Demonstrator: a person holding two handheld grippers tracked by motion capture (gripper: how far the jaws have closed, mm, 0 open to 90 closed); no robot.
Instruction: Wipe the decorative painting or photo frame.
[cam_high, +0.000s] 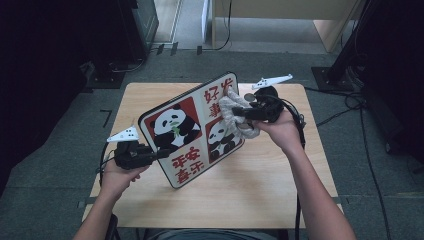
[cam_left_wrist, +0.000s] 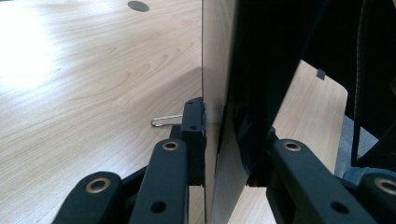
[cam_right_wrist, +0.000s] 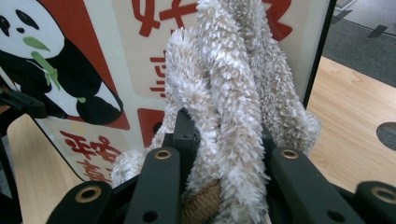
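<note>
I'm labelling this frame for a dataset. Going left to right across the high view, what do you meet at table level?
Left gripper clamped on the board's edge → panda board held up on edge → fluffy cloth against the board's face → right gripper gripping that cloth.

The panda tray (cam_high: 190, 127) is looking smooth and glossy, its back mirror-like; the fluffy cloth (cam_right_wrist: 233, 93) is showing a shaggy pile; the counter (cam_high: 260, 190) is showing matt pale woodgrain.
</note>
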